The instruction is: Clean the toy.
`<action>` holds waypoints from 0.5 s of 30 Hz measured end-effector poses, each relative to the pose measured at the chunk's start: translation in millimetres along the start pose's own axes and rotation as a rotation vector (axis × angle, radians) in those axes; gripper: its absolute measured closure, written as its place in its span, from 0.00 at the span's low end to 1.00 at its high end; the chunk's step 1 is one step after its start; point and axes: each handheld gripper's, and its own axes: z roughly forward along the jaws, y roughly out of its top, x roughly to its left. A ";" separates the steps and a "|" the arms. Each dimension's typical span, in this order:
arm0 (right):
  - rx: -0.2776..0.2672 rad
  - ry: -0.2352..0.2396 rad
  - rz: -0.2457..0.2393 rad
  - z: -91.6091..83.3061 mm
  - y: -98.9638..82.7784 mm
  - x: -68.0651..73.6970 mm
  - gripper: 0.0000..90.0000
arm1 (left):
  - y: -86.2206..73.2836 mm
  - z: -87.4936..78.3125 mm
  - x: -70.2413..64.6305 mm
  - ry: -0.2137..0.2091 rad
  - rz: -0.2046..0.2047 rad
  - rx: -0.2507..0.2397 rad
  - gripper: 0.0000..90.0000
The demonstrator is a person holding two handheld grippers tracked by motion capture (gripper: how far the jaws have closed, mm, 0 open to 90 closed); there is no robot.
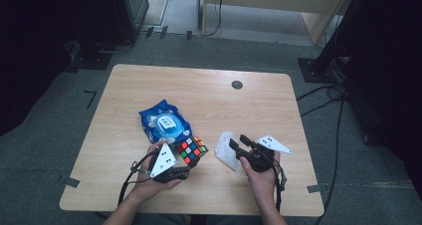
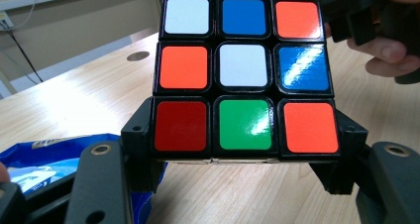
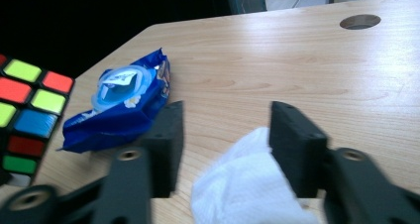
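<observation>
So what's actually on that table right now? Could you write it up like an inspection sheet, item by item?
Surface: light wooden table with a round hole near its far edge.
Job's things: colour cube clamped between the jaws of the left gripper; white wipe lying on the wood.
Clutter: blue wipes pack with a flip lid, lying just beyond the cube.
Grippers: left one shut on the cube; right gripper open, jaws either side of the wipe and not pressing it.
Cables: a black cable trails from the left gripper; more run over the floor at the right.
Surroundings: grey carpet, black stands, pale furniture at the back.
</observation>
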 end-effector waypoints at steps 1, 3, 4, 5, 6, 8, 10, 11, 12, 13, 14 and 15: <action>-0.002 0.002 0.005 -0.5 1.1 1.9 0.45 | -0.1 0.0 0.0 0.000 0.000 0.001 0.38; 0.001 0.018 -0.001 -1.1 2.6 6.0 0.44 | -0.2 0.1 0.1 0.000 0.001 0.001 0.38; 0.003 0.020 -0.002 -1.2 3.0 8.1 0.43 | -0.2 0.2 0.2 0.000 0.000 0.000 0.38; 0.002 0.021 -0.005 -1.0 3.3 10.6 0.43 | -0.3 0.2 0.2 0.000 0.000 0.000 0.38; 0.005 0.027 0.004 -1.1 3.4 12.2 0.42 | -0.3 0.3 0.0 0.002 -0.001 0.000 0.38; 0.005 0.051 0.018 -0.1 3.4 15.0 0.40 | -0.6 0.7 0.2 0.003 -0.003 0.000 0.38; 0.010 0.090 0.061 -0.3 4.1 19.8 0.38 | -1.3 1.4 0.1 0.006 -0.003 0.002 0.38; 0.006 0.115 0.072 -0.7 5.0 22.8 0.37 | -1.7 1.9 -0.1 0.010 -0.004 0.003 0.38; 0.000 0.139 0.081 -1.4 6.1 26.8 0.36 | -2.0 2.5 -0.5 0.016 -0.006 0.004 0.38; -0.005 0.166 0.089 -2.1 7.6 30.9 0.35 | -2.2 3.2 -0.8 0.020 -0.008 0.005 0.38; -0.007 0.189 0.099 -2.6 8.9 35.1 0.33 | -2.3 3.7 -1.3 0.025 -0.012 0.005 0.38; -0.009 0.209 0.107 -2.8 10.1 39.3 0.31 | -2.3 4.3 -2.1 0.029 -0.014 0.004 0.38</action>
